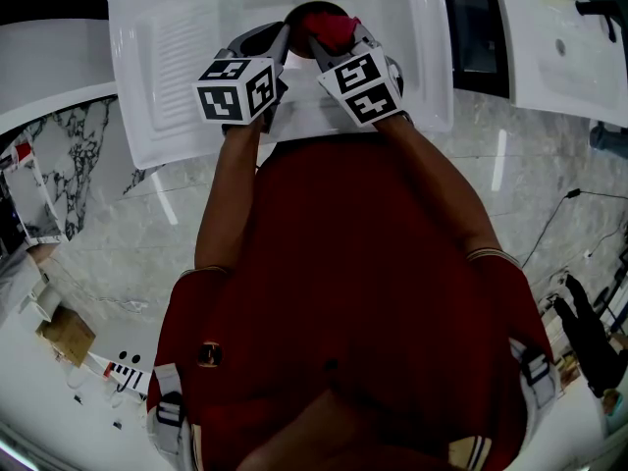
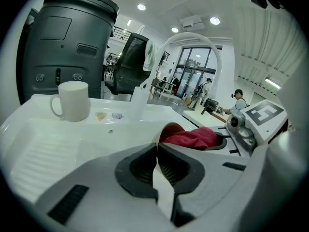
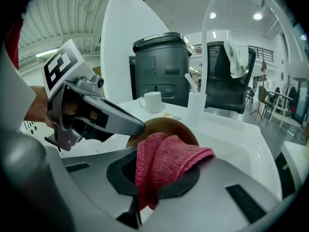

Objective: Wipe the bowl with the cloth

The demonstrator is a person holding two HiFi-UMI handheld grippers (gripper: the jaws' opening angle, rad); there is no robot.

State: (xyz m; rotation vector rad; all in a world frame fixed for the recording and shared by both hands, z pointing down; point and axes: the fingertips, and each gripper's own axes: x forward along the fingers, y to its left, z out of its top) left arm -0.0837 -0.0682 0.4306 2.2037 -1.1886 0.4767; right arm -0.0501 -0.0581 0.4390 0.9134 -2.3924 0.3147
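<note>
A bowl (image 1: 312,13), brown inside (image 3: 169,127), is held tilted over the white sink (image 1: 412,57). My left gripper (image 2: 157,146) is shut on the bowl's near rim (image 2: 169,128); in the right gripper view its fingertip (image 3: 137,127) meets the bowl's left edge. My right gripper (image 3: 145,156) is shut on a folded red cloth (image 3: 166,161). The cloth (image 2: 193,138) lies against the bowl's inside at its right. From the head view, both grippers (image 1: 285,35) (image 1: 326,45) point away from me at the bowl, and the cloth (image 1: 336,29) covers the bowl's right part.
A white mug (image 2: 72,100) stands at the far left of the ribbed drainboard (image 1: 177,37). A curved faucet (image 2: 193,37) arches over the basin. Behind the sink stands a dark grey bin (image 3: 161,66). A second white basin (image 1: 559,47) lies to the right.
</note>
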